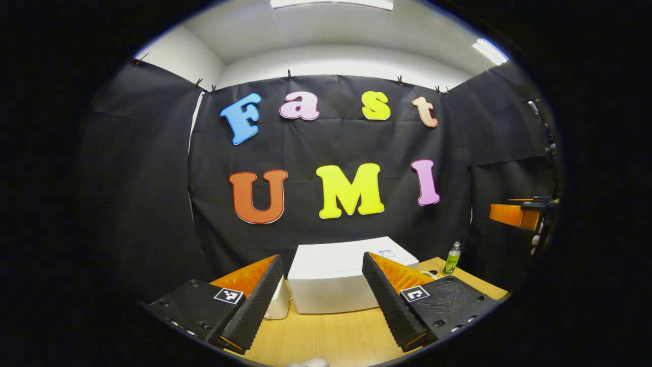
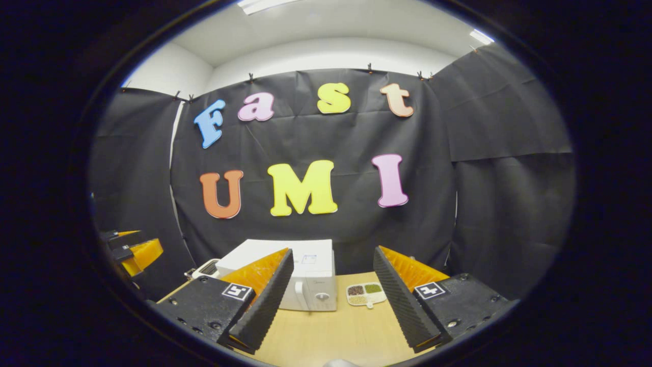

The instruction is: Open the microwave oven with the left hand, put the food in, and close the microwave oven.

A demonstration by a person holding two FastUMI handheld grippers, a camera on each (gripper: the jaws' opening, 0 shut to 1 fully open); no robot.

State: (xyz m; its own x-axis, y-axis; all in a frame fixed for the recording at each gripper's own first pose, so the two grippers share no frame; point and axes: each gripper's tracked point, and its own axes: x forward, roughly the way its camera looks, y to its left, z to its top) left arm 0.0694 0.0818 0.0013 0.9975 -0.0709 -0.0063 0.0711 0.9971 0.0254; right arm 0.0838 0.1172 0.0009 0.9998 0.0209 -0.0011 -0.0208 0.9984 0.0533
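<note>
Wooden table (image 1: 326, 336) spans the bottom of both views, booth cloth behind it. White microwave (image 1: 338, 278) sits on the table toward the back; in the left gripper view it is seen straight ahead between the fingers, door state can't be read from that side. In the right gripper view the microwave (image 2: 300, 272) is left of center, its front panel with a round knob facing the camera, door shut. Left gripper (image 1: 323, 300) hangs above the table in front of the microwave, jaws wide apart, holding nothing — not touching the oven. Right gripper (image 2: 328, 306) also hovers above the table, jaws spread, empty. The left gripper (image 2: 133, 255) also shows at the far left edge of the right gripper view as an orange-and-black shape, well apart. Food tray (image 2: 365, 294) — white, with compartments of dark, green and pale food — lies on the table just right of the microwave, between the right gripper's fingers in that view, untouched. Green bottle (image 1: 452, 259) stands upright near the table's far right edge in the left gripper view, beside the microwave.
</note>
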